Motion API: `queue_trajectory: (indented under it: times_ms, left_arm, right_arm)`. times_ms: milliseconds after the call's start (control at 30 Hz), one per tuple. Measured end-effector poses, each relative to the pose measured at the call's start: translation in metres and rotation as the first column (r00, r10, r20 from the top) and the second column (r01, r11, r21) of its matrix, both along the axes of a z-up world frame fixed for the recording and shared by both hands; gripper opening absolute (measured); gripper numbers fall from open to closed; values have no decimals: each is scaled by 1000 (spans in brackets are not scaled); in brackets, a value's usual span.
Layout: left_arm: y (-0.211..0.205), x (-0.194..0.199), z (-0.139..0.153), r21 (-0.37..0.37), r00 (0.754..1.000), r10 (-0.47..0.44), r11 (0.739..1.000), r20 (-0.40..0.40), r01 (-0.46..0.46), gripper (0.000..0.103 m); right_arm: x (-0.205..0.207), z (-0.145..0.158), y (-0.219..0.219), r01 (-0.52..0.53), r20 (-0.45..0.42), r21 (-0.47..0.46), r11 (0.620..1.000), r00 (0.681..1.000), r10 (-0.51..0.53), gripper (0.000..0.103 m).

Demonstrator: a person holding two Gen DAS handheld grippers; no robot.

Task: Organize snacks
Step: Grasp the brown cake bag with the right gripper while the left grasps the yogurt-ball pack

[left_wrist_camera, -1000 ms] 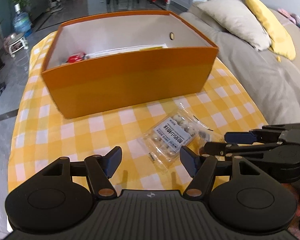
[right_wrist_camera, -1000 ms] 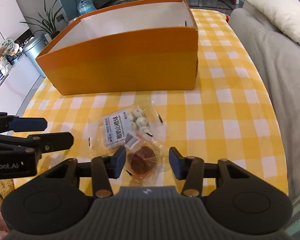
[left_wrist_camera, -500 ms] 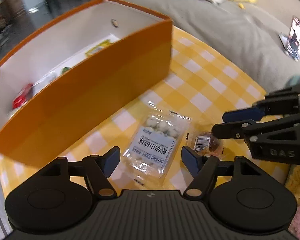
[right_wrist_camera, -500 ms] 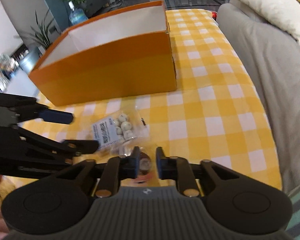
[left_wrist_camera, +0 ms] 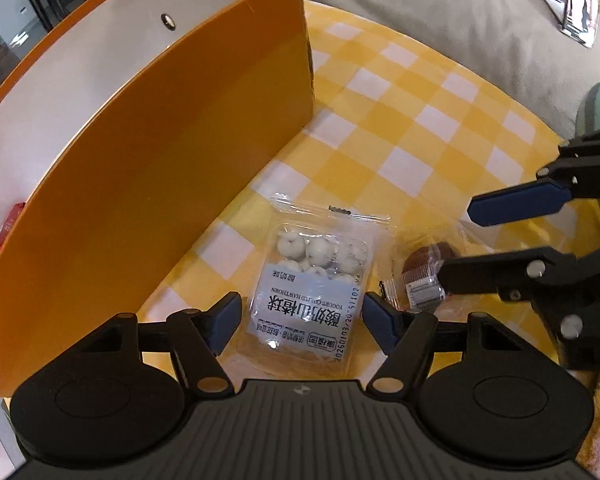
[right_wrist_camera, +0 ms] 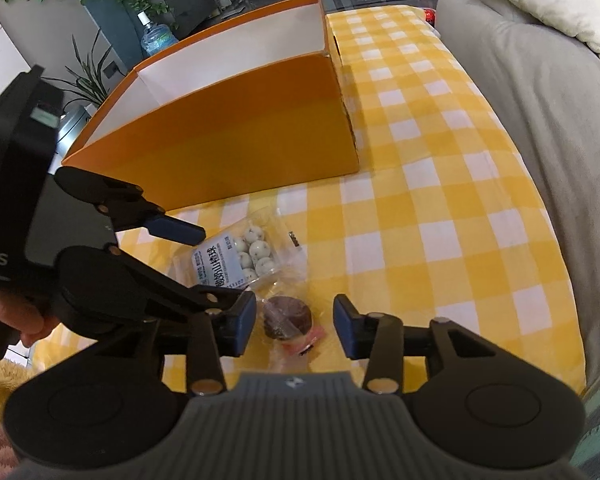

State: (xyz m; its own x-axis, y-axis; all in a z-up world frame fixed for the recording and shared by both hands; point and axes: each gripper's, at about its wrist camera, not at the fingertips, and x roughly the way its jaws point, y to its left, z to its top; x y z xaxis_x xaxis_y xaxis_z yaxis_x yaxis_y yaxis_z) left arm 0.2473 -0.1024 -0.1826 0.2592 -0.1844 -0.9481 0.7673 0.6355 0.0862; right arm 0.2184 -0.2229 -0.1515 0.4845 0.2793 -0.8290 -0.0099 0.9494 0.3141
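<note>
A clear bag of white yogurt hawthorn balls [left_wrist_camera: 312,284] lies on the yellow checked tablecloth [left_wrist_camera: 400,128] in front of the orange box [left_wrist_camera: 152,184]. My left gripper [left_wrist_camera: 300,324] is open with a finger on each side of the bag's near end. A small wrapped brown cake [right_wrist_camera: 286,318] lies just right of the bag. My right gripper [right_wrist_camera: 294,326] is open around the cake, low over the table. The cake [left_wrist_camera: 426,270] also shows in the left wrist view, between the right gripper's fingers [left_wrist_camera: 516,202]. The bag [right_wrist_camera: 240,260] shows in the right wrist view too.
The orange box [right_wrist_camera: 236,136] has white inner walls and a red packet [left_wrist_camera: 4,236] inside at its left end. A grey sofa [right_wrist_camera: 540,100] with a cream cushion runs along the table's right side. A water bottle and plants stand on the floor beyond.
My left gripper has moved forward and down over the hawthorn bag. My right gripper, nearly shut half a second ago, has opened again around the cake.
</note>
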Motion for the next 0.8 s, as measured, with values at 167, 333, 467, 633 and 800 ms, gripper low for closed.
queue_trajectory:
  times_ms: [167,333,467,633,800]
  left_arm:
    - [5,-3,1,-11,998,67,998,-10,-67,73]
    - [23,-12,4,-14,974,223,975,-47,-224,73]
    - [47,-23,5,-1,931,357,934,-69,-358,73]
    - [72,-35,4,-14,879,469,882,-87,-472,73]
    - [85,-43,3,-31,849,520,851,-94,-525,73]
  right_arm:
    - [0,-1,2,-11,-1,0,1000,1000,11,45]
    - [0,0,3,-21,-1,-5,1000,1000,21,48]
    - [-1,0,6,-37,-3,-9,999,999,37,59]
    - [4,-7,6,12,-33,14,1000,999,-12,65]
    - [9,-16,10,35,-67,21,999,997,-34,57]
